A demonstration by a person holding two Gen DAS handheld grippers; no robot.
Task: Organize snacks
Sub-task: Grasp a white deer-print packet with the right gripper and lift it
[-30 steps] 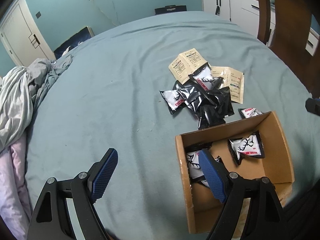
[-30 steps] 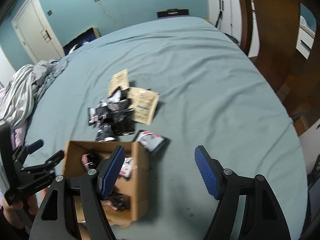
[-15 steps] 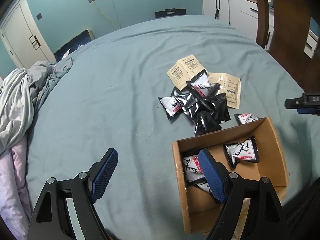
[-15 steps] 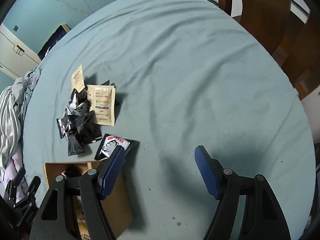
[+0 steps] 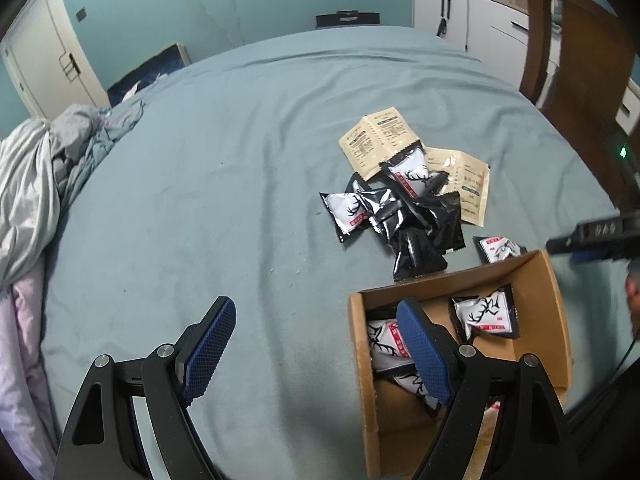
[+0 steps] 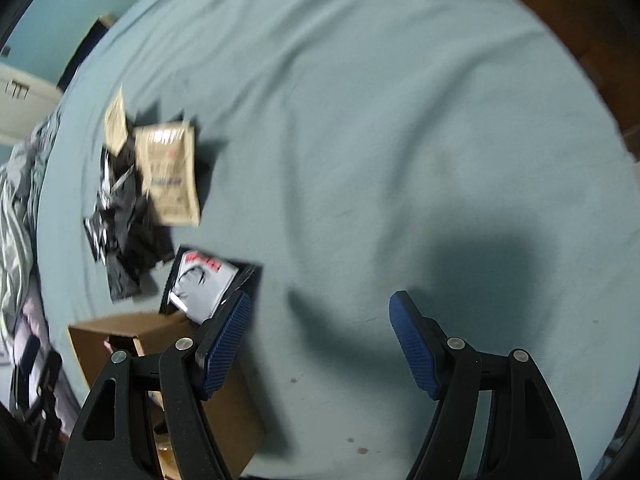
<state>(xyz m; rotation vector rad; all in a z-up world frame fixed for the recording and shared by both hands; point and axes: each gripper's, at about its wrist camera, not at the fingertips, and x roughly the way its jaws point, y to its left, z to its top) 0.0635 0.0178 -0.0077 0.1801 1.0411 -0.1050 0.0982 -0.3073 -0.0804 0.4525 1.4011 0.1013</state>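
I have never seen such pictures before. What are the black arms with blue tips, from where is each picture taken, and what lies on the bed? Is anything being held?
There is no robot here. A person holds a two-finger claw in each hand, and a wide-angle camera on each claw looks forward along its fingers, so each picture bends at the edges.

One picture is from the left claw, the other from the right claw. The blue tips are the gripping pads.

Both look down on a bed with a blue-green sheet. On it lies a pile of black and white snack packets with tan sachets, and beside it an open cardboard box with some packets already inside. One single packet lies just outside the box, near the right claw.

Both claws are open and hold nothing.
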